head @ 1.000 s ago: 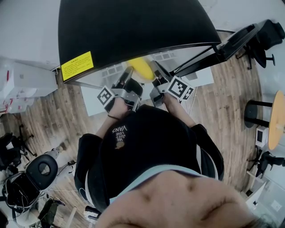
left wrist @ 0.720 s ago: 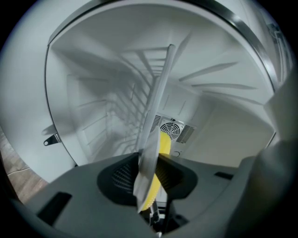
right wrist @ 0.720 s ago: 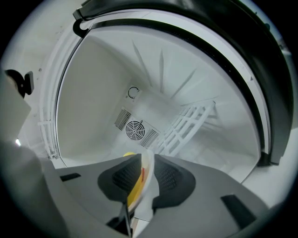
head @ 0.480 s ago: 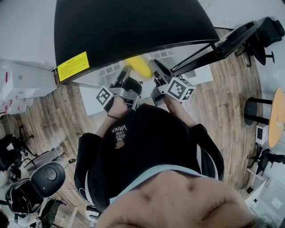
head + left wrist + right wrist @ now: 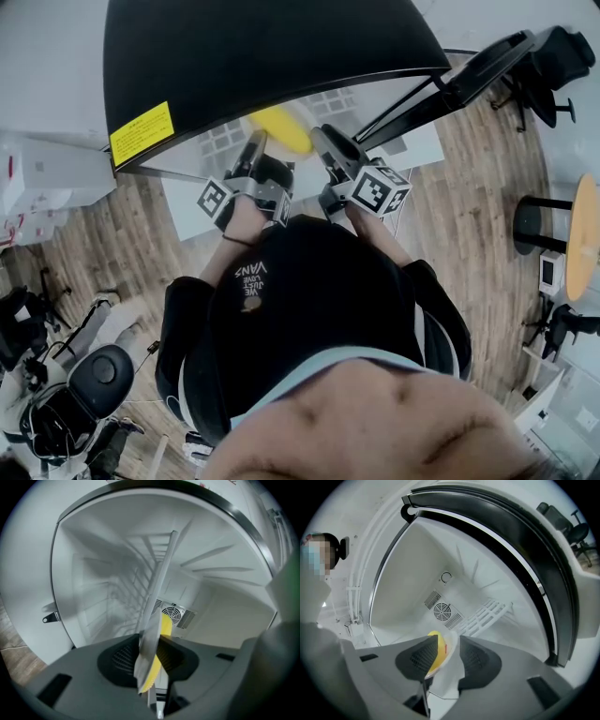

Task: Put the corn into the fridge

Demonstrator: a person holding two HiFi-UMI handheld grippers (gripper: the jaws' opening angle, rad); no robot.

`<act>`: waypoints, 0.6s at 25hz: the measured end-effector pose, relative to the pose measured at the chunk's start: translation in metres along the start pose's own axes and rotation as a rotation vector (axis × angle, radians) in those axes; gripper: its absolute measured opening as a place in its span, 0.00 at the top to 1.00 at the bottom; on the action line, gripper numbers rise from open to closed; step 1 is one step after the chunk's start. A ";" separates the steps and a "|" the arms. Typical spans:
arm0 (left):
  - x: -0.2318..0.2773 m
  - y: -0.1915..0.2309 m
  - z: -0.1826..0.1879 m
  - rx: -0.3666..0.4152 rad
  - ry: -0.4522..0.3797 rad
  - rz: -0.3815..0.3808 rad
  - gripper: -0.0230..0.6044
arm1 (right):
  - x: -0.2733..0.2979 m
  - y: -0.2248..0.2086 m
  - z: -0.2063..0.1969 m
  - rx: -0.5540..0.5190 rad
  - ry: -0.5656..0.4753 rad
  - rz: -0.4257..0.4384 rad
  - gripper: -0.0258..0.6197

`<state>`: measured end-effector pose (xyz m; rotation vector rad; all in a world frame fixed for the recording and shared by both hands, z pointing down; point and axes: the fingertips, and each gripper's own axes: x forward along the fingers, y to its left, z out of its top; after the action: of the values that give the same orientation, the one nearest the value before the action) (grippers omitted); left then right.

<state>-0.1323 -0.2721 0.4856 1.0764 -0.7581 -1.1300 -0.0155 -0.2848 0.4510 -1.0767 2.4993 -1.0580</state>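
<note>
"Looking down in the head view, what shows?"
"Both the left gripper and right gripper reach into the open fridge, with the yellow corn between them."
"Left gripper view?"
"Jaws half apart, pinching the wrapped corn."
"Right gripper view?"
"Jaws have just been opening. The corn lies loose between them, against one pad. That side seems released, so the drop-off looks close."
</note>
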 end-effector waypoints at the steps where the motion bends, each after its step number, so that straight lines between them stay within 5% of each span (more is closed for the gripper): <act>1: 0.000 0.000 0.000 0.002 -0.004 0.000 0.81 | -0.002 0.003 0.000 -0.015 -0.002 0.009 0.75; 7: -0.001 -0.001 0.001 0.013 -0.014 -0.003 0.81 | -0.013 0.021 -0.010 -0.183 0.036 0.050 0.63; 15: 0.002 0.002 0.001 0.027 -0.014 -0.009 0.81 | -0.023 0.028 -0.029 -0.496 0.100 0.019 0.61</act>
<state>-0.1317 -0.2736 0.4876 1.0967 -0.7819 -1.1392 -0.0274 -0.2404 0.4510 -1.1346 2.9334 -0.5011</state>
